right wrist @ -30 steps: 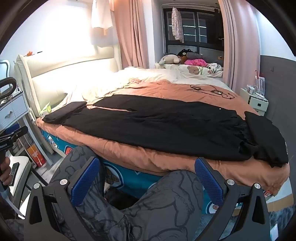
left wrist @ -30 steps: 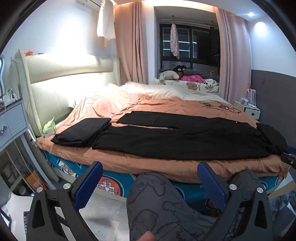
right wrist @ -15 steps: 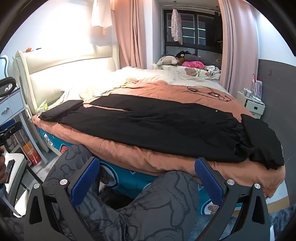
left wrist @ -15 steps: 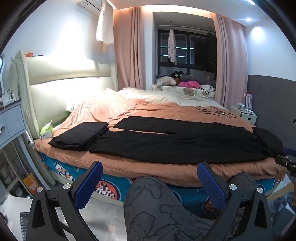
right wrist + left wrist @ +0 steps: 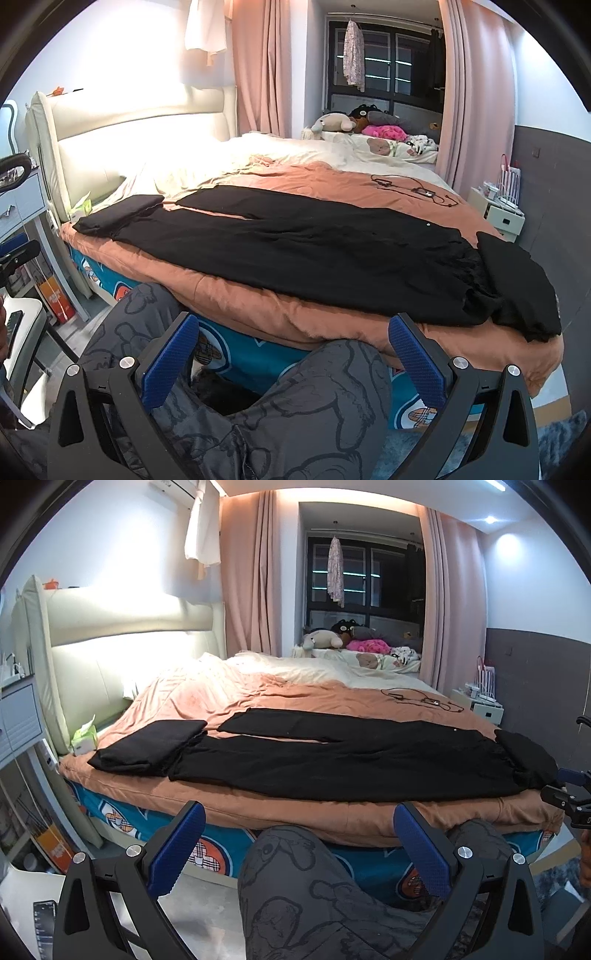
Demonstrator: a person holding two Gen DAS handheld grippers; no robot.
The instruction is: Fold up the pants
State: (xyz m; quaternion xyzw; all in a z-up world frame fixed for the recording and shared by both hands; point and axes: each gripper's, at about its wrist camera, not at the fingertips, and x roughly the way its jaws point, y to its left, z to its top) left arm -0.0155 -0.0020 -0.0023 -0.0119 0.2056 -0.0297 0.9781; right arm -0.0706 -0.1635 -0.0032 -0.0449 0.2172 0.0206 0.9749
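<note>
— Pants [image 5: 343,760] first: where are they?

— Black, spread flat and full length across the near side of the bed [image 5: 295,814], on the orange-brown cover. The 2 legs run toward the headboard [image 5: 110,642] end, the waist bunches at the other end. From my right view the same pants [image 5: 295,251] fill the middle of the cover.

— Anything else dark lying there?

— 2 more black pieces. A folded black garment [image 5: 147,746] sits at the leg end, touching the nearer leg. Another black garment [image 5: 528,757] lies at the waist end, against the bunched fabric, near the bed's corner.

— And your jaws?

— My left gripper [image 5: 299,853] is spread wide with nothing between its blue pads [image 5: 177,853]; it hangs in front of the bed edge, apart from the cloth. My right gripper [image 5: 291,362] is also spread wide and empty, likewise short of the cover.

— What is under you?

— The person's knee [image 5: 306,886] in grey patterned trousers, close to the mattress side.

— Farther back?

— A black cable [image 5: 421,698] lies on the cover beyond the pants, well apart from them. Stuffed toys [image 5: 347,638] sit by the dark window, between pink curtains [image 5: 251,576]. A tissue box [image 5: 84,736] rests between the cover and the headboard.
</note>
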